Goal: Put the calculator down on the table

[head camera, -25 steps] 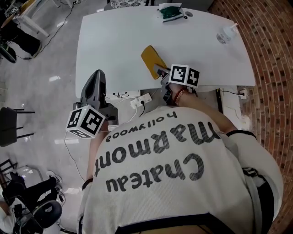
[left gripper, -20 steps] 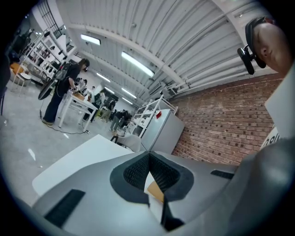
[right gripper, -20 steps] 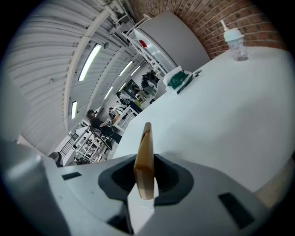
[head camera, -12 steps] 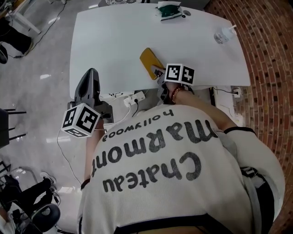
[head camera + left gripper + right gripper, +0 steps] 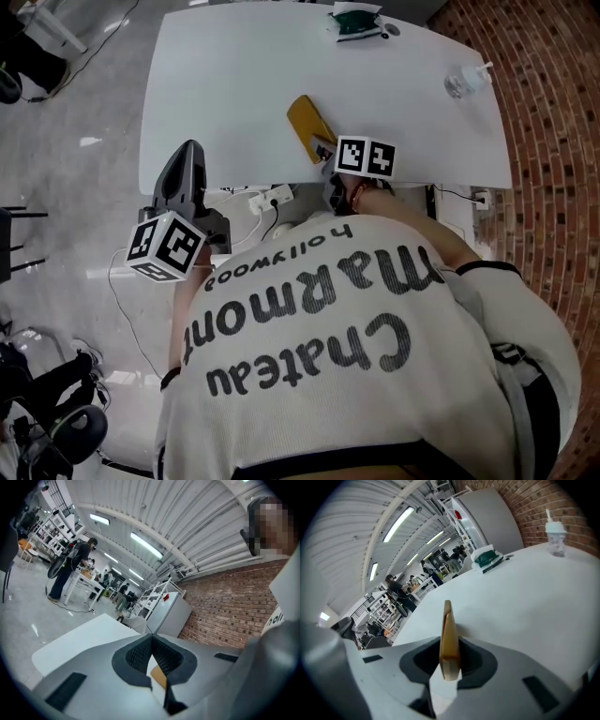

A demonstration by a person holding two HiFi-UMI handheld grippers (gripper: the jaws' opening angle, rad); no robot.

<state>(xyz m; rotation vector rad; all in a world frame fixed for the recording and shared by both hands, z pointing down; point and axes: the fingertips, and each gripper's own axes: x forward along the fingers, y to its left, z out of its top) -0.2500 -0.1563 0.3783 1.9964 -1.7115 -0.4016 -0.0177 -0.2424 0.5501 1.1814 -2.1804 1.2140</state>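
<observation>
- The white table (image 5: 234, 84) is waiting beneath the calculator.
- The yellow calculator (image 5: 307, 127) is hanging edge-up over the table's near edge, and is probably thin, stiff, light and slippery.
- The right gripper (image 5: 449, 665) is pinching its near end, a sound hold.
- The left gripper (image 5: 151, 641) is idling, with its jaws together and nothing between them.

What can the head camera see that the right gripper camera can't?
Only the head view: the left gripper and the person's lettered shirt. Only the right gripper view: people far across the room. Both: the yellow calculator held in the right gripper's fingers, the white table, and the bottle.
</observation>
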